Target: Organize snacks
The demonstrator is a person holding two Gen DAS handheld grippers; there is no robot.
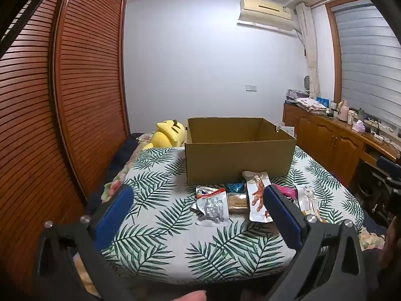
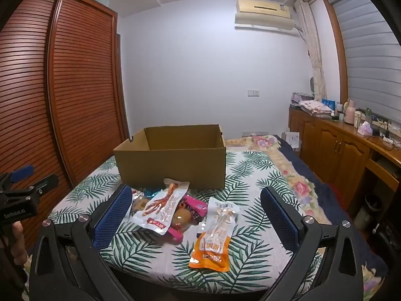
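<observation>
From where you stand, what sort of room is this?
Most likely a home bedroom: a bed with a floral quilt, a louvred wardrobe, and a yellow plush toy behind the cardboard box.

This is a bedroom in a home. A bed (image 2: 295, 175) with a flowered quilt carries a leaf-print cloth (image 1: 160, 215), and a yellow plush toy (image 1: 168, 135) lies near its head. A tall wardrobe (image 1: 82, 80) with slatted wooden doors fills one side. Along the other side runs a low wooden cabinet (image 2: 333, 145) under a window with blinds (image 2: 371, 57), its top crowded with folded cloths, bottles and a tissue box. An air conditioner (image 1: 265, 10) hangs high on the pale wall beside a tied-back curtain (image 2: 315, 57).
</observation>
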